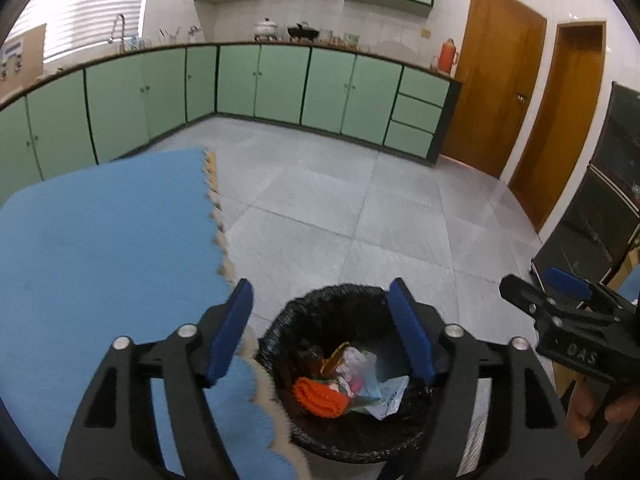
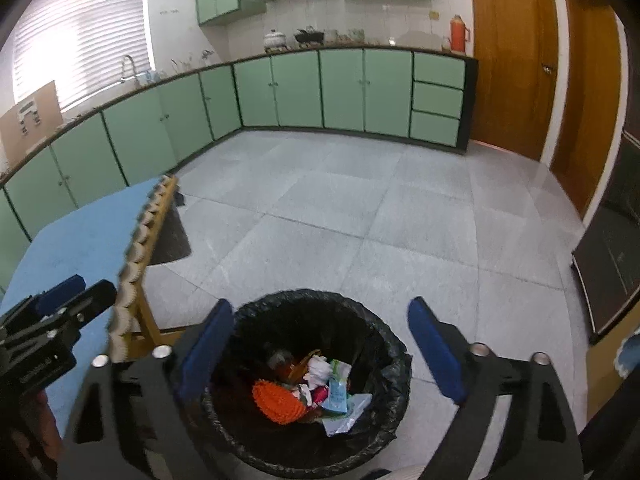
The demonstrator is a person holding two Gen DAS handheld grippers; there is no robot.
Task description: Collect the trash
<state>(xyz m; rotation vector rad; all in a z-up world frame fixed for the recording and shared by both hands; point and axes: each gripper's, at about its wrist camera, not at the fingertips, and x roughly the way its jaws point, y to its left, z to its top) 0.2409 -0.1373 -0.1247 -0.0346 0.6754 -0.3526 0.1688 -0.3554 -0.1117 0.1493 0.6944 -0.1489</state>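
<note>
A round bin with a black liner [image 1: 344,452] [image 2: 400,360] stands on the floor beside the table. Inside it lie an orange knitted piece [image 1: 320,398] [image 2: 278,402], a brown bottle [image 1: 308,360] [image 2: 286,364] and crumpled wrappers and tissue [image 1: 380,396] [image 2: 338,394]. My left gripper [image 1: 320,292] [image 2: 80,288] hangs open over the bin's left side, with nothing between its blue pads. My right gripper [image 2: 320,306] [image 1: 536,280] is open wide over the bin, also empty.
A table covered by a blue foam mat [image 1: 100,240] [image 2: 80,240] lies left of the bin. Grey tiled floor [image 2: 360,220] stretches to green cabinets [image 1: 280,84]. Wooden doors [image 1: 496,92] and a dark cabinet [image 1: 600,220] stand on the right. A hand [image 1: 580,412] holds the right gripper.
</note>
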